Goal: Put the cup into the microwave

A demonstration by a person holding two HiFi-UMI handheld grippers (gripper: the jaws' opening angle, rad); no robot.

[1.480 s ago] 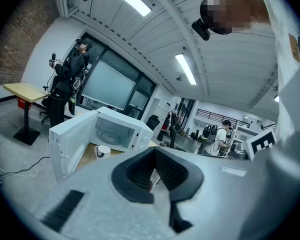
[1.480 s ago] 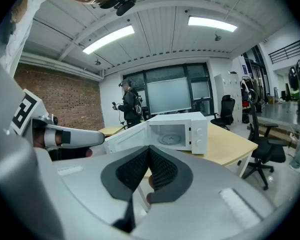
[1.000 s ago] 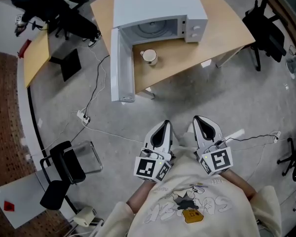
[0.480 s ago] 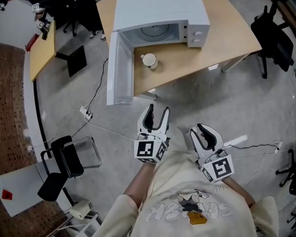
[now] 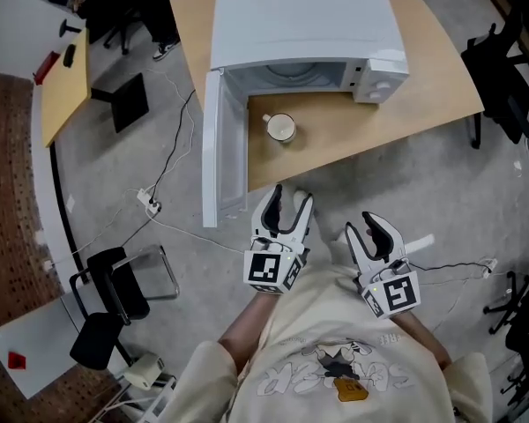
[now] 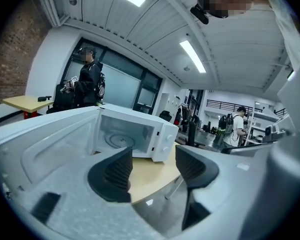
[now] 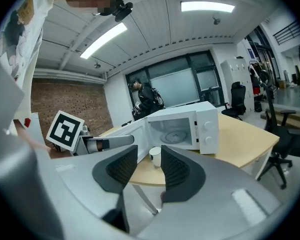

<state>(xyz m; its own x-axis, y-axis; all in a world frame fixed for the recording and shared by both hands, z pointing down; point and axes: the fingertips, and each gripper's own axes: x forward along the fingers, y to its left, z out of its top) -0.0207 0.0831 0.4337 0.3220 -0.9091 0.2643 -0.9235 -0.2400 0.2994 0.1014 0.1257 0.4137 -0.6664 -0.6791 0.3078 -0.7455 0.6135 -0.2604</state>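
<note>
One white handled cup (image 5: pixel 281 128) stands upright while the left gripper (image 5: pixel 290 204) and right gripper (image 5: pixel 371 234) are opening, empty.

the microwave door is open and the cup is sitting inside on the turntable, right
Not quite. The microwave door is open, but the cup stands on the table in front of the microwave, not inside it, as the head view shows.

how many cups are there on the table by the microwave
1. The cup stands on the wooden table, just in front of the open microwave, beside its swung-open door. The oven cavity shows only its turntable; no other cup is visible.
</note>
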